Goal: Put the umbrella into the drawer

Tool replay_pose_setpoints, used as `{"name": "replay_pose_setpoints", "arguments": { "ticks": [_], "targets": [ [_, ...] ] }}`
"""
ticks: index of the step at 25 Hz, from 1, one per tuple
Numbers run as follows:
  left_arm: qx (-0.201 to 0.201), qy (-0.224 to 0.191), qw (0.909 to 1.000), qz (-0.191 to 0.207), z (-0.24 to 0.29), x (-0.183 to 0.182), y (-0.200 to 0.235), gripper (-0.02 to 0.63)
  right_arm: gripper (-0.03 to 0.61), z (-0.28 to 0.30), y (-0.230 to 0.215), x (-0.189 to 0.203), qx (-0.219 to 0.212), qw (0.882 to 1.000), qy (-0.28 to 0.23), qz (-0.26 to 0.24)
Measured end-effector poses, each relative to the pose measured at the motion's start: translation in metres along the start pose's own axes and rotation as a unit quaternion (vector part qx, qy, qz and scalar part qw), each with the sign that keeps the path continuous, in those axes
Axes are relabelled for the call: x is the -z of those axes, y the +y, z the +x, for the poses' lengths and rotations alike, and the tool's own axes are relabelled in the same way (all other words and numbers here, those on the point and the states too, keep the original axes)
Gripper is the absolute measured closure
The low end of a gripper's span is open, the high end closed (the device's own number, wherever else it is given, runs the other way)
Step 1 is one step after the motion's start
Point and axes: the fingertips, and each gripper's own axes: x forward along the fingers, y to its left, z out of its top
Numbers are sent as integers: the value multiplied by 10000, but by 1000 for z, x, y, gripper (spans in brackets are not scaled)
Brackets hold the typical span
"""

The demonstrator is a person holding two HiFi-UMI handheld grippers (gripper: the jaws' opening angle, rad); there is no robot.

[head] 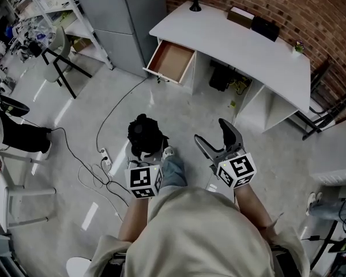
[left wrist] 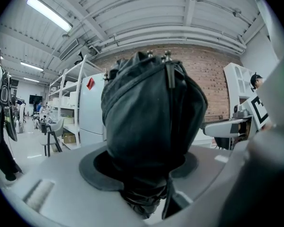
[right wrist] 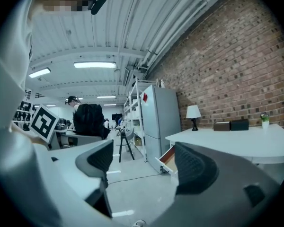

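The folded umbrella point(head: 144, 133) is clamped in the left gripper point(head: 146, 150), well apart from the open drawer point(head: 172, 62) and out in front of it. The right gripper point(head: 211, 133), also well short of the drawer, is spread wide with nothing in it. The carry probably goes best with a firm grip, a square approach to the drawer's front, and the umbrella lowered lengthwise to clear its walls.

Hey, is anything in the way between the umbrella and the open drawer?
Nothing visible blocks it. Bare floor lies between the black umbrella and the open drawer of the white desk; only a thin cable lies flat on the floor, left of that line.
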Motion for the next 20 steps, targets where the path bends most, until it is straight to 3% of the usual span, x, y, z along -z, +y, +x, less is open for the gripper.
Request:
{"name": "replay_pose_setpoints", "arguments": {
  "ticks": [6,20],
  "targets": [
    [36,0,10000,-17,73,-18,34,377,150,75,-43,-20,42,10000,-35,33],
    [280,107,9995,93,215,-47,142,377,147,236,-94,-42,307,9993,-23,192]
  ]
}}
